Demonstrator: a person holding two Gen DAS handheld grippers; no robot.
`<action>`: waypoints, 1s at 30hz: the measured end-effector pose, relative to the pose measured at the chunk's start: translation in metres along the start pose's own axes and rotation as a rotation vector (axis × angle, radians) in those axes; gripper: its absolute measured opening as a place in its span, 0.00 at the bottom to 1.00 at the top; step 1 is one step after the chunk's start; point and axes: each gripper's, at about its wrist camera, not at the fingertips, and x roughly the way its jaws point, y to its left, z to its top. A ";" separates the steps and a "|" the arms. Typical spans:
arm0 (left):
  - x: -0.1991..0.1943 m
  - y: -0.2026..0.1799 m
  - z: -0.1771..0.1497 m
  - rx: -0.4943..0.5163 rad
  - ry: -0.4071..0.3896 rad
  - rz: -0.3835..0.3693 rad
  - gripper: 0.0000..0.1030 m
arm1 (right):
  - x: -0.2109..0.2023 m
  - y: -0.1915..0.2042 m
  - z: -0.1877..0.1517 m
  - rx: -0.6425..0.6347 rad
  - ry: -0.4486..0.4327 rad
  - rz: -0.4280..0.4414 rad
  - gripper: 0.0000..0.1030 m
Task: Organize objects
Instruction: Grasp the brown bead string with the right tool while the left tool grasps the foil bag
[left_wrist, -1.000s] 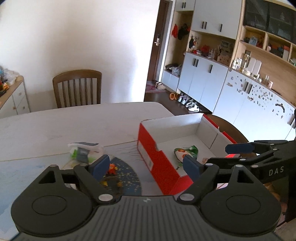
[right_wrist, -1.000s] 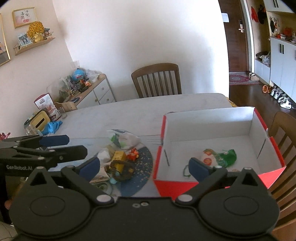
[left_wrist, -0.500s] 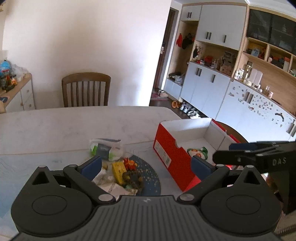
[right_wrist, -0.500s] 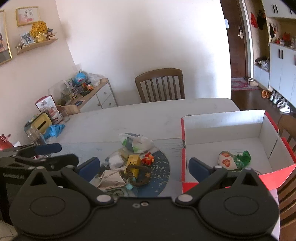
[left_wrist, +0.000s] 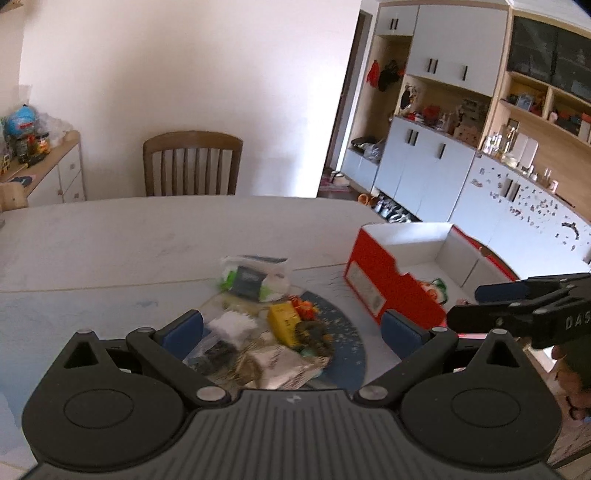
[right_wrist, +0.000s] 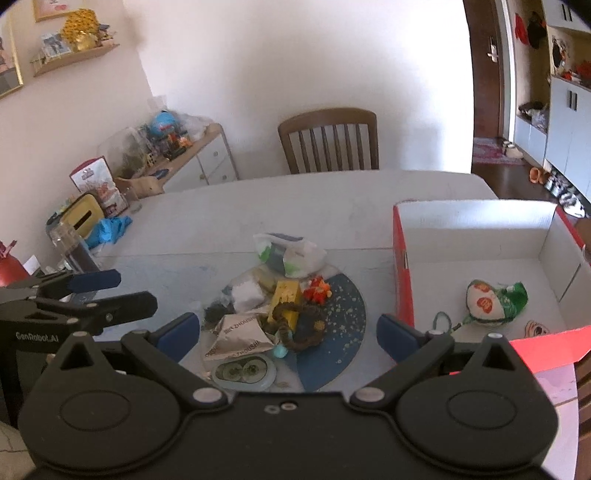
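Observation:
A pile of small things lies on a dark blue round mat (right_wrist: 332, 332): a white and green pouch (right_wrist: 291, 254), a yellow block (right_wrist: 286, 299), an orange toy (right_wrist: 317, 290), a brown ring (right_wrist: 299, 325) and a silver packet (right_wrist: 236, 336). To its right stands a red shoebox (right_wrist: 402, 273) with a green and white pouch (right_wrist: 491, 302) inside. My right gripper (right_wrist: 287, 332) hangs open above the pile's near side, holding nothing. My left gripper (left_wrist: 291, 330) is also open and empty, with the pile's yellow block (left_wrist: 282, 323) and pouch (left_wrist: 255, 280) ahead of it and the shoebox (left_wrist: 391, 284) to the right.
A wooden chair (right_wrist: 328, 140) stands at the table's far side. At the table's left end are a yellow tissue box (right_wrist: 79, 216), a blue cloth (right_wrist: 109, 229) and a glass jar (right_wrist: 70, 240). A cluttered sideboard (right_wrist: 192, 162) lines the left wall, and white cabinets (left_wrist: 424, 173) the right.
Both grippers have swung left, away from the shoebox, so the pile now sits between their fingers. The left jaws have widened a little.

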 end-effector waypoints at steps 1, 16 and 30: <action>0.003 0.002 -0.002 0.003 0.007 0.006 1.00 | 0.003 0.000 -0.001 0.003 0.001 -0.007 0.99; 0.058 0.013 -0.038 0.089 0.119 -0.008 1.00 | 0.071 -0.001 0.000 0.012 0.103 -0.053 0.91; 0.103 0.000 -0.049 0.157 0.181 -0.023 1.00 | 0.131 0.001 0.004 -0.009 0.245 -0.031 0.72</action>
